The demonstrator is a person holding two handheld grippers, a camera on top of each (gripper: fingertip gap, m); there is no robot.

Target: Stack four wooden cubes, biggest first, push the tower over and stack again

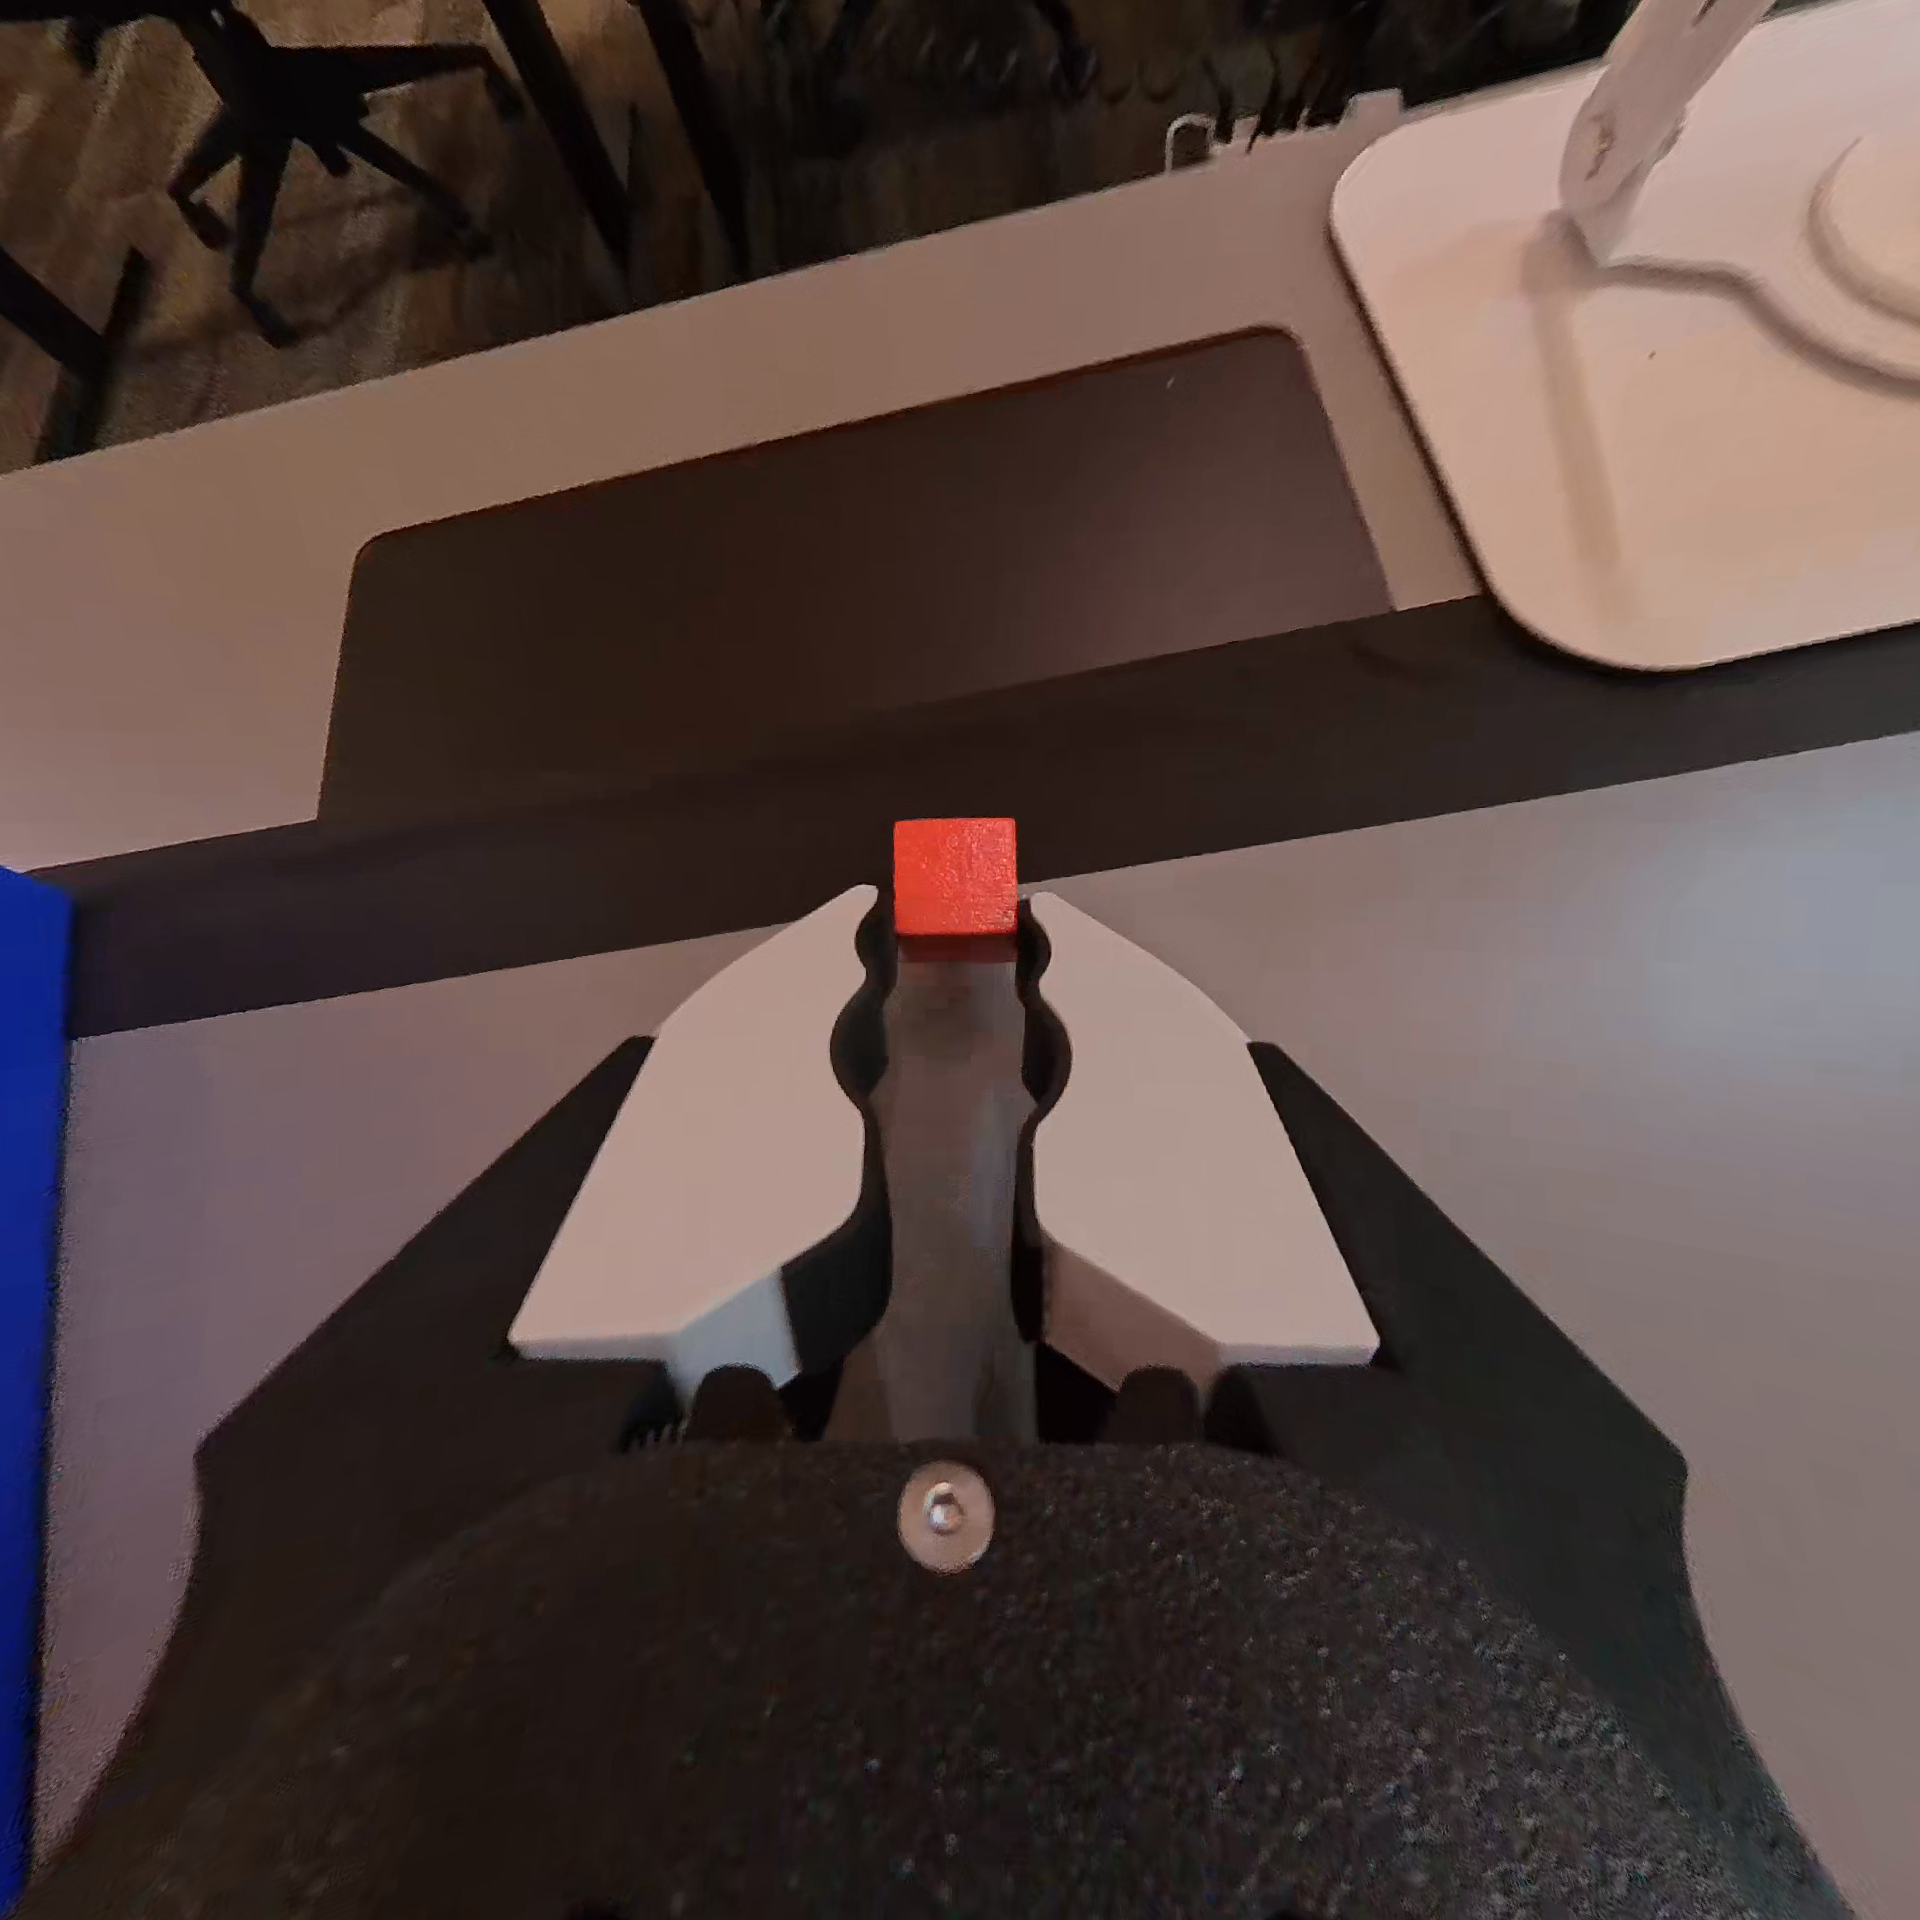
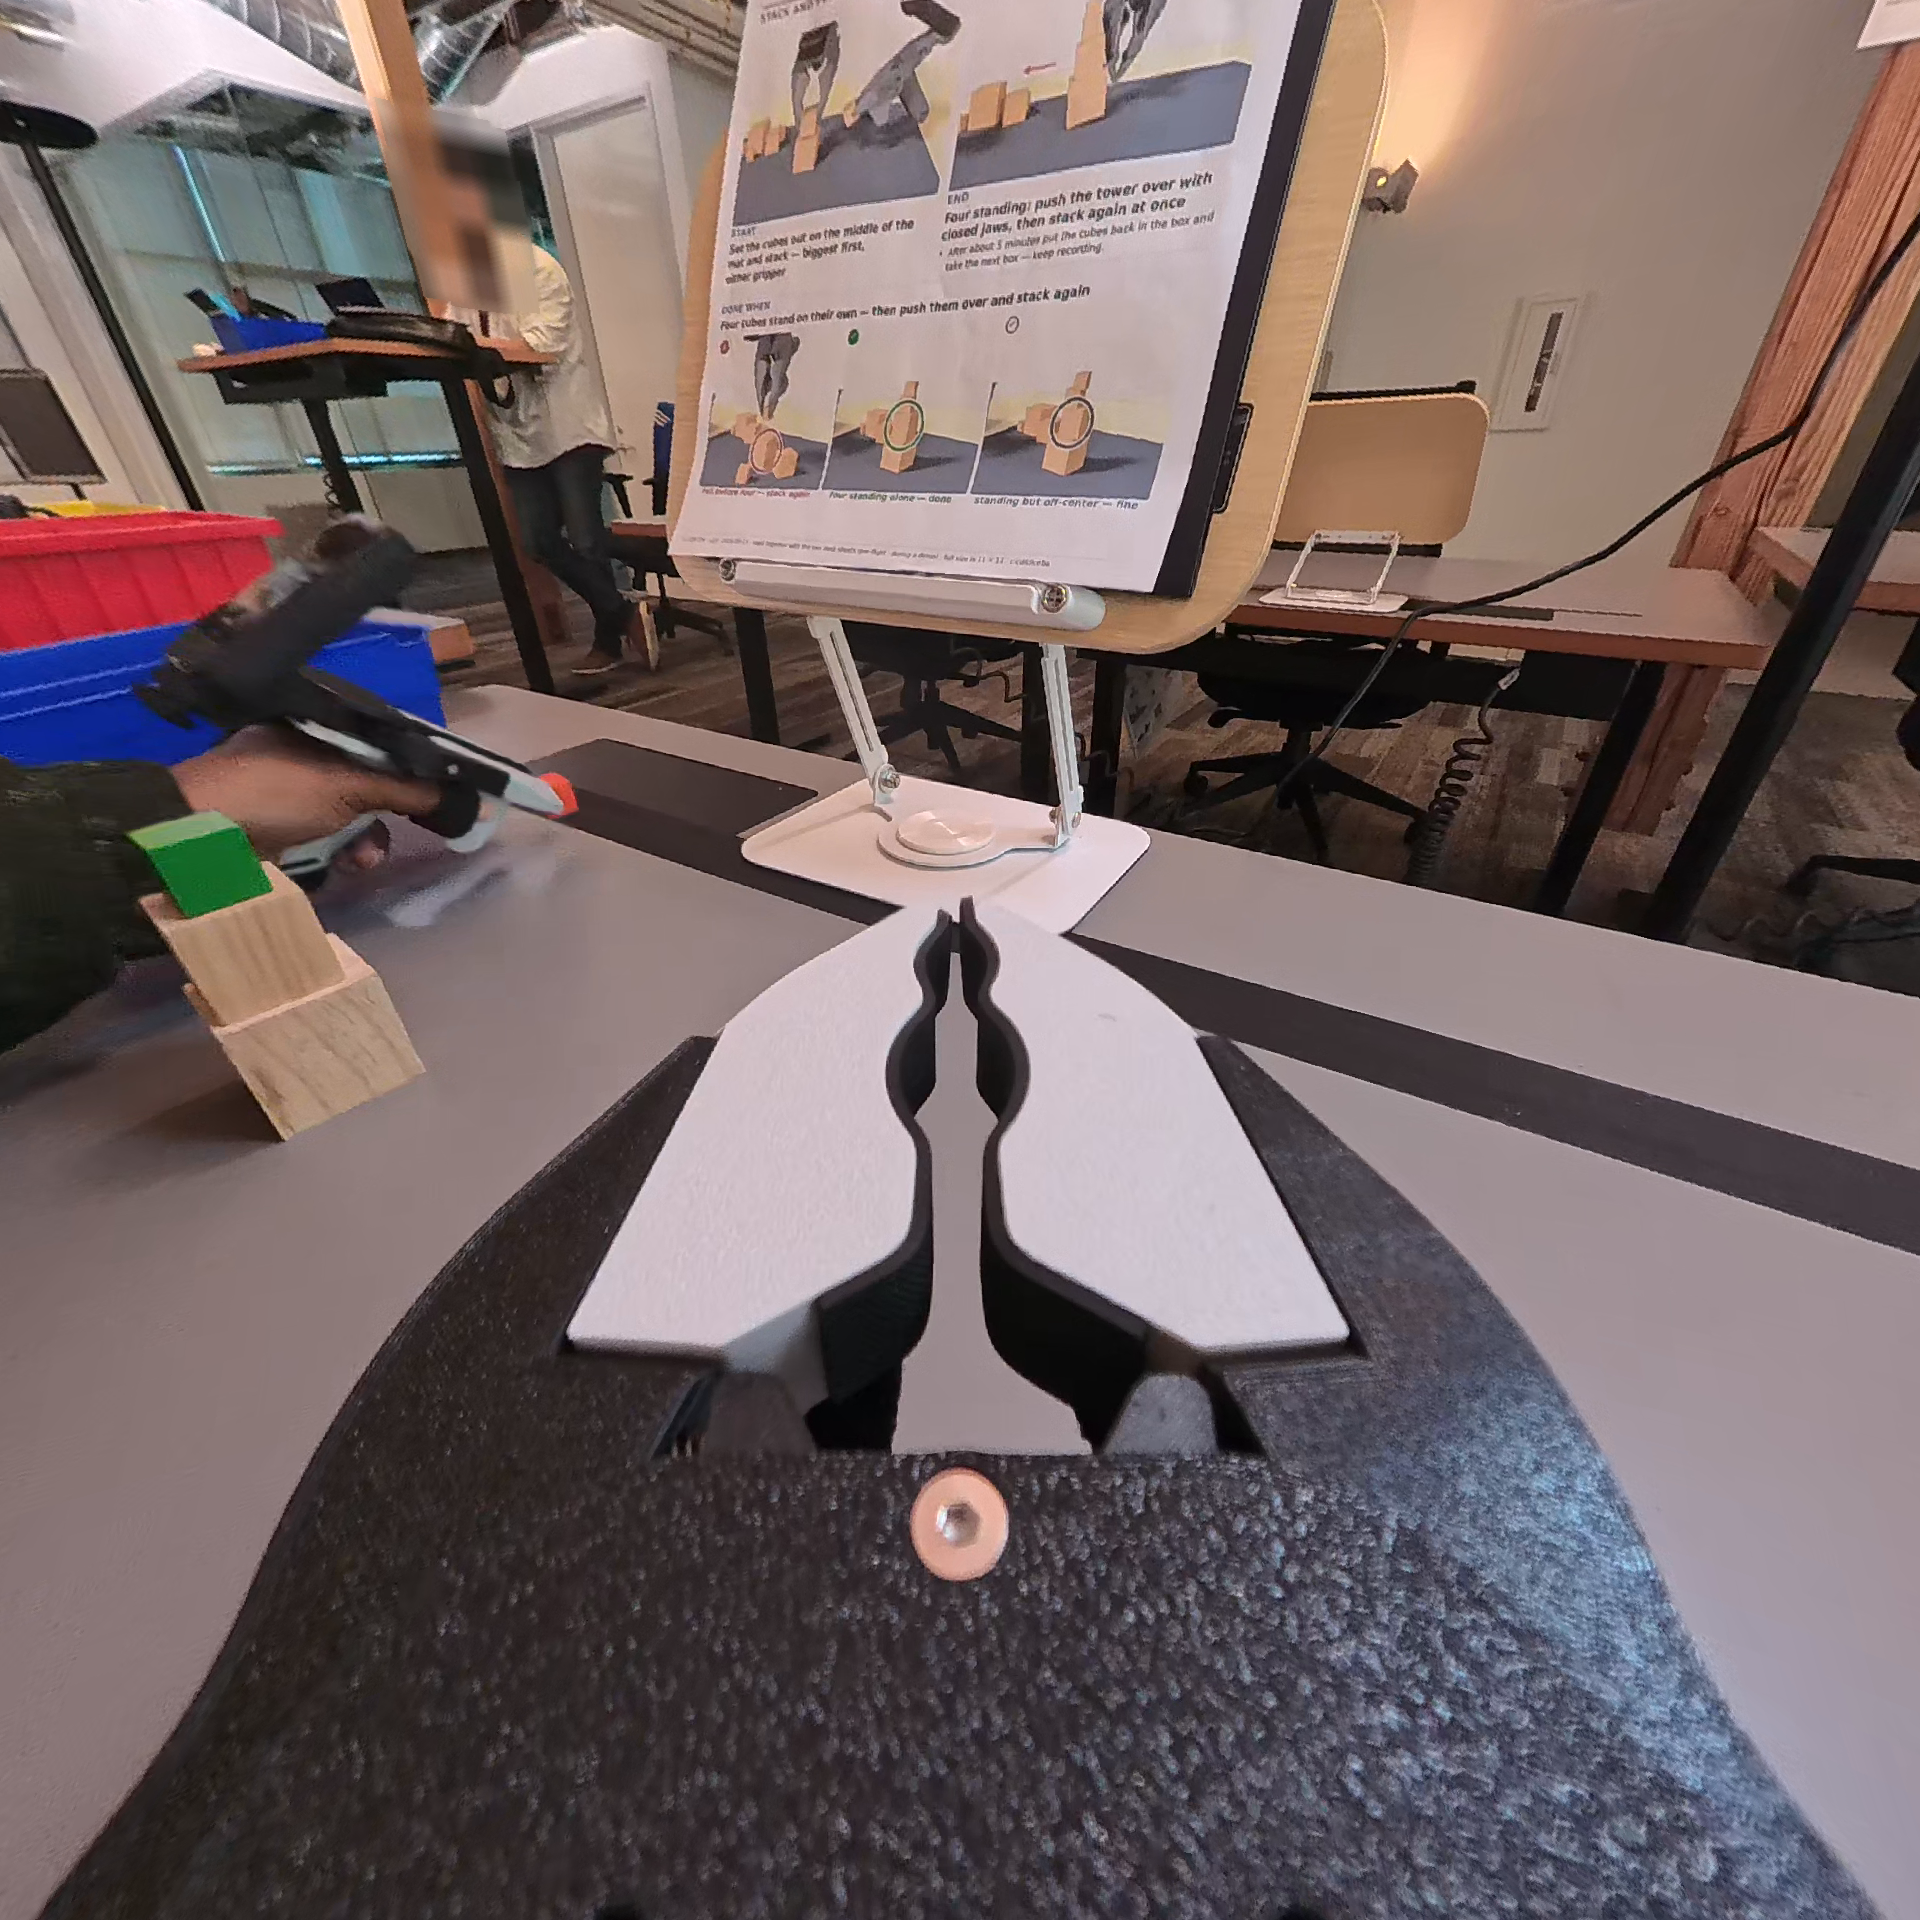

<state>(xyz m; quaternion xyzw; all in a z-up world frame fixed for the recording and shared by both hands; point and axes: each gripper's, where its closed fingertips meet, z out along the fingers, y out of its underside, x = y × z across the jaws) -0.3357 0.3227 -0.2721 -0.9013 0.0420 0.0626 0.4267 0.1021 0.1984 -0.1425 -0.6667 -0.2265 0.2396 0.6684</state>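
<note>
My left gripper (image 1: 954,909) is shut on a small red cube (image 1: 955,875), pinched at the very fingertips and held above the grey table (image 1: 1455,1039). The same gripper shows in the right wrist view (image 2: 545,795), held by a hand at the left, with the red cube (image 2: 561,793) at its tip. My right gripper (image 2: 957,914) is shut with nothing between its pads, low over the table. A stack stands at the left: a green cube (image 2: 203,860) on a smaller wooden cube (image 2: 244,951) on a larger wooden cube (image 2: 312,1044).
A white stand base (image 2: 940,847) carries a board with a printed sheet (image 2: 987,270); the base also shows in the left wrist view (image 1: 1642,416). A dark mat strip (image 1: 831,644) crosses the table. Blue (image 2: 83,691) and red (image 2: 114,577) bins stand at the left. A person stands in the background. Tip to tip, the grippers are about 50 cm apart.
</note>
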